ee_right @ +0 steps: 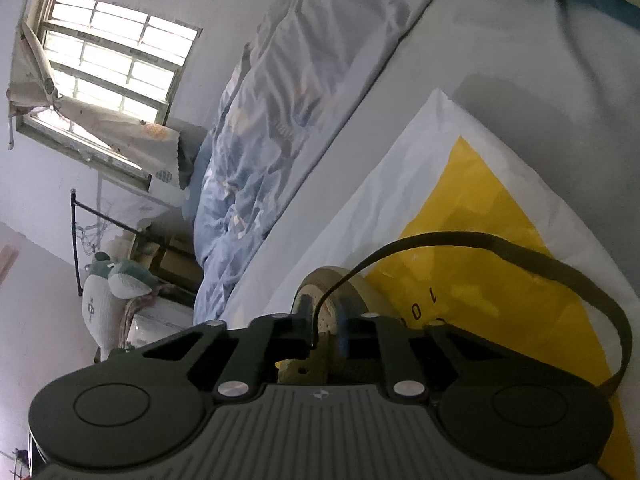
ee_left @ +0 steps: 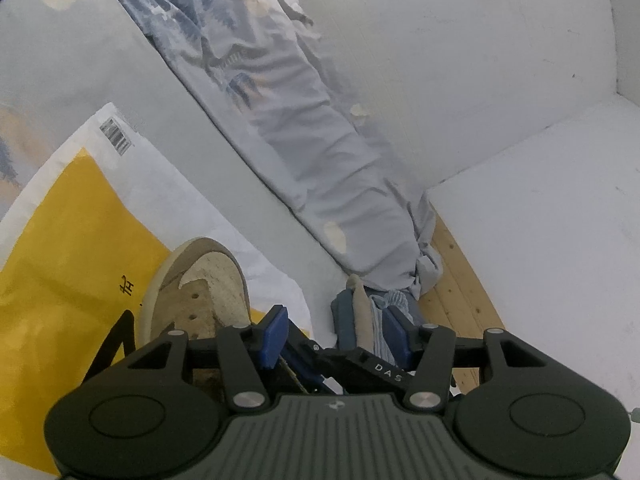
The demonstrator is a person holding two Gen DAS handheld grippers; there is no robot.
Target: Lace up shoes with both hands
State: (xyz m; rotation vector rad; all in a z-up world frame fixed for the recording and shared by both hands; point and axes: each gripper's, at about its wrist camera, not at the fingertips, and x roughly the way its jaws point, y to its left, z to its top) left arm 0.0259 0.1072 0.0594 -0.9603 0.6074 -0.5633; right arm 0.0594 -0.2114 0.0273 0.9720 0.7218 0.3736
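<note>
Shoe [ee_left: 200, 300] sits on a yellow-and-white bag [ee_left: 60, 240] beside the bed [ee_left: 280, 120]; right gripper [ee_right: 326, 328] pinches the lace [ee_right: 520, 248], which loops wide; left gripper [ee_left: 338, 332] stands open, empty; judging so, keep the lace flat and taut while feeding the eyelet [ee_left: 196, 294].

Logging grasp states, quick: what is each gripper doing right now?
Left gripper: open, fingers apart, holding nothing visible, beside the shoe.
Right gripper: cannot tell; the dark lace runs in between its fingers.
</note>
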